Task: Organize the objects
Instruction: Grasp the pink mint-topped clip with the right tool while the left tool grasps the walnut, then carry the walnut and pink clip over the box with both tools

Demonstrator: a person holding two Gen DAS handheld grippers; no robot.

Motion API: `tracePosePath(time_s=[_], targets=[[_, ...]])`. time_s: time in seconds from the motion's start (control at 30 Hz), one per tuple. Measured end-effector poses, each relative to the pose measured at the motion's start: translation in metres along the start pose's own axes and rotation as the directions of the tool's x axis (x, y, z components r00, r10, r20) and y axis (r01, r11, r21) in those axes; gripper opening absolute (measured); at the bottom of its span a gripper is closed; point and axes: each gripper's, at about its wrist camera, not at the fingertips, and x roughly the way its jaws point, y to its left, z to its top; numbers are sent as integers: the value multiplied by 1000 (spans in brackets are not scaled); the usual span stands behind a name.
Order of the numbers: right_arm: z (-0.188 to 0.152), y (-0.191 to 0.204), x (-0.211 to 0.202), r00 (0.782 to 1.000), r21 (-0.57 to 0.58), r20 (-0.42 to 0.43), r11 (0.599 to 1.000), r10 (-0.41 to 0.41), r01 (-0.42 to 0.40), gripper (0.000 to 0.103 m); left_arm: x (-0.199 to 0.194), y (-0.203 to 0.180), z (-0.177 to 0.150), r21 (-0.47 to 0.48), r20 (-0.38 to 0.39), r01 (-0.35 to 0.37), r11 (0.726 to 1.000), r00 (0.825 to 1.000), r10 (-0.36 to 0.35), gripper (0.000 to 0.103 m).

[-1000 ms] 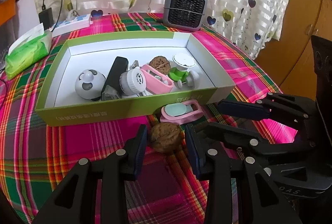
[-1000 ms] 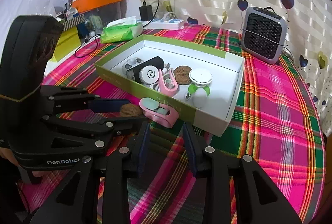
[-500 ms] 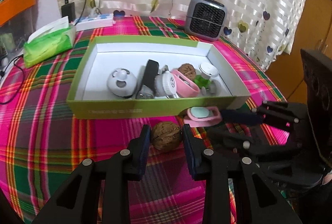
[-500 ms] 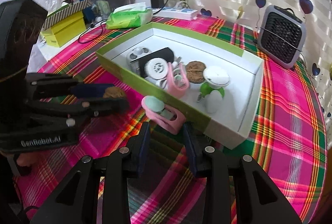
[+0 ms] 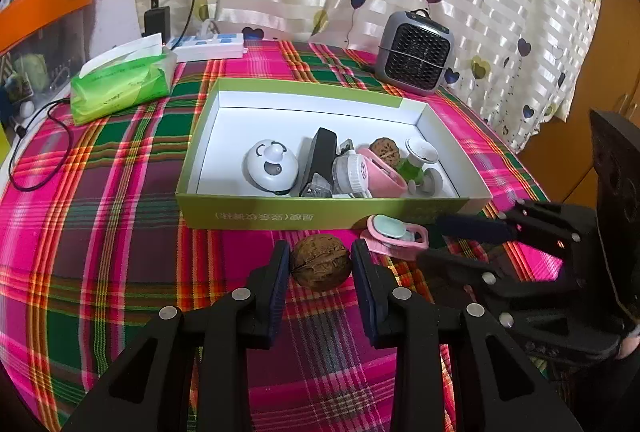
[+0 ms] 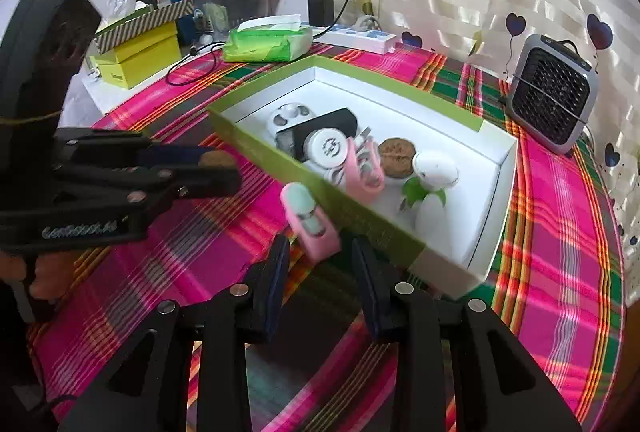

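Walnut [image 5: 321, 261] sat lower centre, pinched by left gripper [image 5: 320, 264] for boxing; right gripper [image 6: 320, 264] jaws spread.

Left tongs [image 5: 321, 264] clamped on walnut [image 5: 321, 266], just before green box [image 5: 280, 212]; jaws just closed.

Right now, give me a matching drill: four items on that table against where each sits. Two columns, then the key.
Items
1. brown walnut outside the box
2. pink clip-shaped gadget with a mint pad
3. white round panda-face toy
4. grey mini fan heater

Places
A. inside the green cardboard box
B. between the fingers of the left gripper
C. on the plaid cloth behind the box, by the curtain
D. against the box's outer wall, ahead of the right gripper

Pairs: 1-B, 2-D, 3-A, 4-C
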Motion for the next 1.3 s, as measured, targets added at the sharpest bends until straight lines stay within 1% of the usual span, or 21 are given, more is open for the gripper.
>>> tracePosePath(time_s=[0.13,0.23,0.27,0.43,0.47,0.5,0.57,0.7,0.9,1.3], targets=[[4,0,12,999,-15,-35,1000,24,-25,34,0,1,0,1,-2,0,1000,1000,0,29],[3,8,11,995,-36,-41,995,94,-95,34,0,0,0,3,-2,0,1000,1000,0,29],[2,11,9,995,-43,-37,994,97,-99,34,0,0,0,4,-2,0,1000,1000,0,29],[7,8,15,998,-23,-40,998,55,-56,34,2,0,-3,13,-7,-2,1000,1000,2,29],[7,8,16,998,-21,-43,998,52,-53,30,2,0,-3,14,-8,-2,1000,1000,2,29],[7,9,17,998,-21,-46,998,53,-54,21,3,0,-4,15,-10,-3,1000,1000,3,29],[6,10,19,997,-25,-50,998,51,-52,19,4,0,-4,17,-15,-5,1000,1000,5,29],[4,10,15,999,-10,-40,999,33,-33,18,5,-3,-5,27,-21,-2,1000,1000,2,29],[-2,10,-4,1000,35,9,999,6,-7,18,2,-7,-6,38,-15,5,999,1000,-4,29],[-9,22,-36,995,90,98,996,-31,22,18,-20,-22,-7,63,63,26,998,998,-30,29]])
